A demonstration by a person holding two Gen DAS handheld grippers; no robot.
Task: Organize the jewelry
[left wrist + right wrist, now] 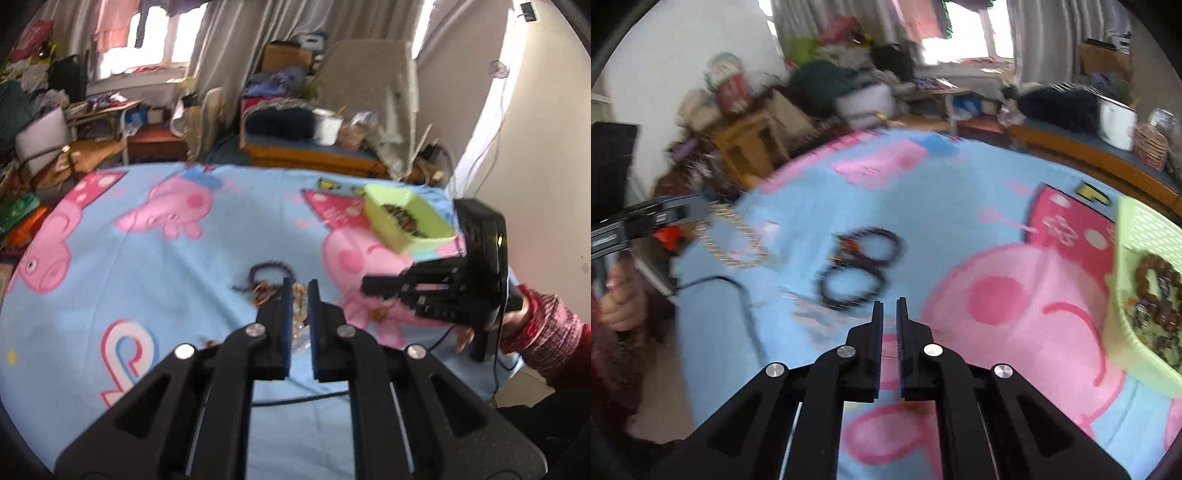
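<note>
My left gripper [299, 291] is shut on a pale gold bead necklace [298, 306]. In the right wrist view that necklace [738, 240] hangs in a loop from the left gripper [701, 210], lifted off the cloth. Dark cord bracelets [271, 275] [860, 269] lie in a small heap on the blue cartoon cloth, just beyond the left fingertips. A light green basket [424, 240] [1137, 229] at the right holds a brown bead bracelet [1156, 291] and other pieces. My right gripper [889, 308] [367, 286] is shut with nothing in it, hovering left of the basket.
A black cable [738, 295] [295, 400] trails across the near part of the cloth-covered table [147, 295]. A hand in a red knit sleeve [535, 325] holds the right gripper. Beyond the table's far edge stand cluttered furniture, a white pot [327, 125] and curtains.
</note>
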